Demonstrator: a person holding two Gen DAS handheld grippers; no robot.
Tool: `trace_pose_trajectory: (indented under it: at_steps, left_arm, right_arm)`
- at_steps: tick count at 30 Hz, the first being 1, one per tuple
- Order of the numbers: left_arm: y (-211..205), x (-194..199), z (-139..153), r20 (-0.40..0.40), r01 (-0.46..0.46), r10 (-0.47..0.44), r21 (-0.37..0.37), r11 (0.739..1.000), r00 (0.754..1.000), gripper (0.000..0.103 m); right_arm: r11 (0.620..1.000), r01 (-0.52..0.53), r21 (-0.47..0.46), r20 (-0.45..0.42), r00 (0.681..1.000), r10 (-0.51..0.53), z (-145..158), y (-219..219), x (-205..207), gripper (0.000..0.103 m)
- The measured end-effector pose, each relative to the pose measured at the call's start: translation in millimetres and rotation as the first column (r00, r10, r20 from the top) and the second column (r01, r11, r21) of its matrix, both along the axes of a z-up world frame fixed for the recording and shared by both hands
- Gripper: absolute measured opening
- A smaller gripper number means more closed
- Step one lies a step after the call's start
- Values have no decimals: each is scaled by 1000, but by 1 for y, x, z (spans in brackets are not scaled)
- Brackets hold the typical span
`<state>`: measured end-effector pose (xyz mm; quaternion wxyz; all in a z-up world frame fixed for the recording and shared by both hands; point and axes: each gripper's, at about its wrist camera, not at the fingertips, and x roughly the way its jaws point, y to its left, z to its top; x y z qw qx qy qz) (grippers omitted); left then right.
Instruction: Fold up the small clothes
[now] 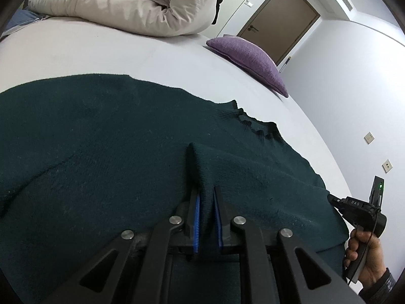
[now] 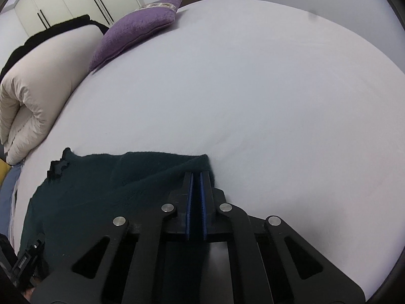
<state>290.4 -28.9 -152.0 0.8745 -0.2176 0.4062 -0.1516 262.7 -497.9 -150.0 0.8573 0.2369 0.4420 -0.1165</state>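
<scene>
Right now a dark green sweater [image 1: 101,152] lies spread on the near part of the white bed [image 1: 126,50] — its ribbed collar [image 1: 255,124] toward the far side. Both tongs have hold of it: the left gripper [image 1: 205,197] is nearly closed on a raised fold of knit, and the right gripper [image 2: 196,177] is pinched tight on the sweater's right edge, which also shows in the right view [image 2: 101,190]. Farther off, a purple cushion [image 1: 250,60] sits well apart from the sweater, near a rolled cream duvet [image 1: 121,2] — both at the bed's far end.
</scene>
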Motion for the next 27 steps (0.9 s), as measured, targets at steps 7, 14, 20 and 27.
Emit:
trace_pose_trajectory:
  at_steps: [7, 14, 20, 27]
  left_arm:
    - [1, 1, -2, 6, 0, 0, -4, 1000, 1000, 15]
    - [2, 1, -4, 11, 2, -2, -15, 1000, 1000, 15]
    - [11, 13, 2, -44, 28, -31, -84, 996, 999, 20]
    - [68, -28, 61, 17, -105, 105, -47, 993, 994, 86]
  right_arm:
    - [998, -9, -60, 60, 998, 12, 22, 15, -23, 14]
    - [1000, 22, -5, 45, 999, -22, 4, -4, -24, 30]
    - [996, 85, 3, 151, 985, -85, 50, 12, -98, 38]
    - [999, -46, -26, 266, 963, 51, 93, 85, -193, 70]
